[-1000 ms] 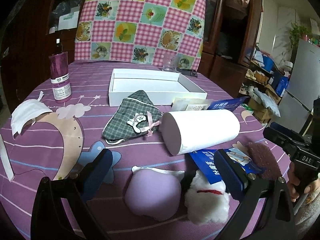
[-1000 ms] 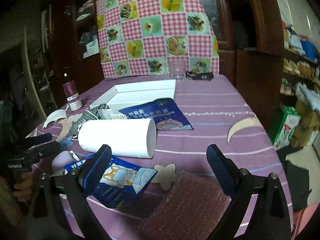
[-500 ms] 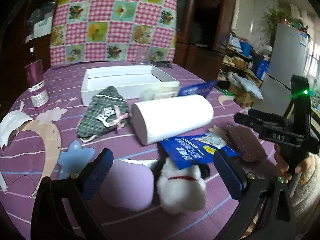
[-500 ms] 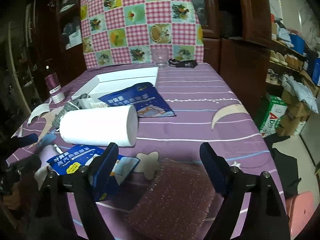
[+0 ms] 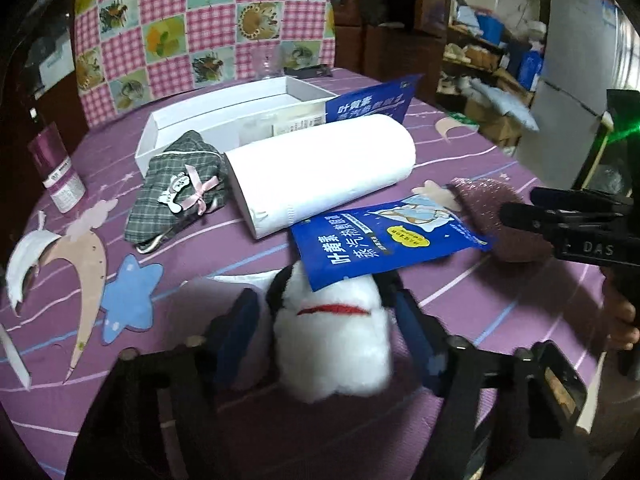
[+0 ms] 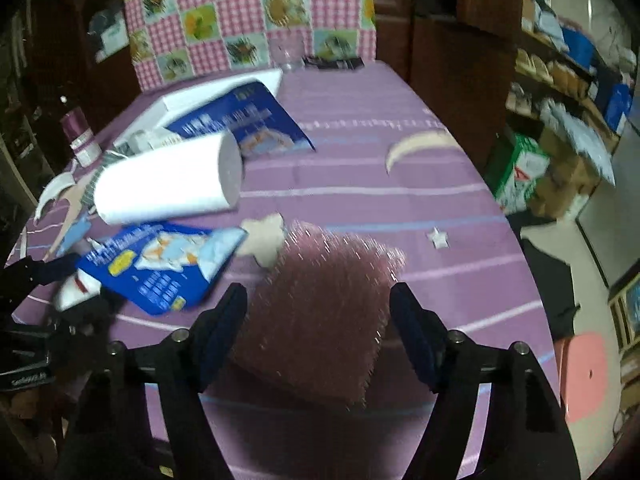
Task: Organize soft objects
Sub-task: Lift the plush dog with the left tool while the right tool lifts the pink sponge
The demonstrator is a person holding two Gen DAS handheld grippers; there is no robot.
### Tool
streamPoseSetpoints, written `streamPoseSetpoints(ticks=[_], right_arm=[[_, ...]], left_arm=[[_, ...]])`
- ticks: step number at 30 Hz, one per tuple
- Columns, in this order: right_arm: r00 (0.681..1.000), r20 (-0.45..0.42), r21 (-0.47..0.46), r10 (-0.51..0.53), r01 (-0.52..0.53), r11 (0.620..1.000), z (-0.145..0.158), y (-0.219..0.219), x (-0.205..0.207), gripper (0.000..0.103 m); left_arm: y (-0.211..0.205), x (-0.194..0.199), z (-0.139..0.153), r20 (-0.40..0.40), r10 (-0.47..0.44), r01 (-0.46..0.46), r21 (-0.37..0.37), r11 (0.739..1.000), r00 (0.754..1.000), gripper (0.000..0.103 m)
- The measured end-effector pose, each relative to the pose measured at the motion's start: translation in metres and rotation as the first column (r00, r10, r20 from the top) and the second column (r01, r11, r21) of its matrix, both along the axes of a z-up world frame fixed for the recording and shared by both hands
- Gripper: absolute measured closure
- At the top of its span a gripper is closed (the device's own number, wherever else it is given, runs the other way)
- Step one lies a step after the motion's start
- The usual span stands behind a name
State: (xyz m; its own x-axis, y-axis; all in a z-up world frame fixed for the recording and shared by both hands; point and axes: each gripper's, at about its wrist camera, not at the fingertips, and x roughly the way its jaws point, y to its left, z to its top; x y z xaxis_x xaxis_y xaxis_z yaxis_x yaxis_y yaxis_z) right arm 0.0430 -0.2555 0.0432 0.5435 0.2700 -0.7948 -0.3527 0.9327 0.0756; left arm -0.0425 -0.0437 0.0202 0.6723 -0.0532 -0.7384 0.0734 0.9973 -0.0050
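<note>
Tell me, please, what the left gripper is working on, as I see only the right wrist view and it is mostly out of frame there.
Observer: The left gripper straddles a white plush toy with a red stitched line. Its jaws have just been closing, and one pad looks clear of the fur.
Operator: Is anything lying on that toy?
Observer: Yes, a corner of the near blue packet overlaps its top.
Operator: What sits behind the paper roll from my side?
Observer: A grey plaid pouch with a pink bow lies between the roll's end and the white box.
</note>
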Motion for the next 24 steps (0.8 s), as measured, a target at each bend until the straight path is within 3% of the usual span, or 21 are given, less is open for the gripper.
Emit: streamPoseSetpoints(ticks=[2,6,10,12,16,18,21,22,23,24], right_arm=[[0.999,-0.037,-0.017,-0.022,0.022,1.000,-0.003,-0.004,0.004,0.029],[0.992,-0.121,0.035,-0.022,0.027,0.999,-0.008,-0.005,0.012,0.029],[0.989,-0.145,0.039,-0.014,0.020,0.999,-0.011,0.005,0.013,0.034],[0.990,-0.141,0.037,0.006,0.000,0.999,-0.008,0.013,0.010,0.047],[0.995,-0.098,-0.004,0.024,-0.025,1.000,0.001,0.027,0.003,0.061],[0.994,-0.100,0.013,0.032,-0.031,0.999,0.005,0.028,0.003,0.075],[0.996,-0.081,0.027,0.031,-0.029,0.999,0.016,0.028,0.003,0.083],[0.997,-0.071,0.030,0.028,-0.026,0.999,0.020,0.028,0.003,0.083],[0.998,-0.060,0.038,0.028,-0.025,0.999,0.024,0.028,0.004,0.083],[0.998,-0.051,0.045,0.029,-0.026,0.999,0.029,0.028,0.004,0.083]], left_arm=[[0.002,0.002,0.001,-0.016,0.001,-0.002,-0.030,1.000,1.000,0.052],[0.002,0.003,0.001,-0.025,0.016,-0.017,-0.018,1.000,1.000,0.055],[-0.001,0.002,0.001,-0.022,0.022,-0.022,-0.002,1.000,1.000,0.060],[0.001,0.000,0.003,-0.016,0.033,-0.033,-0.012,0.999,0.999,0.063],[0.005,-0.005,0.009,-0.003,0.052,-0.052,-0.020,0.998,0.999,0.075],[0.008,-0.007,0.013,0.004,0.070,-0.070,-0.013,0.997,0.998,0.075],[0.015,-0.010,0.019,0.020,0.090,-0.090,-0.017,0.996,0.996,0.076],[0.017,-0.010,0.021,0.022,0.096,-0.095,-0.024,0.995,0.995,0.080],[0.020,-0.011,0.024,0.030,0.108,-0.107,-0.025,0.994,0.994,0.103],[0.024,-0.011,0.027,0.030,0.129,-0.128,-0.025,0.991,0.991,0.103]])
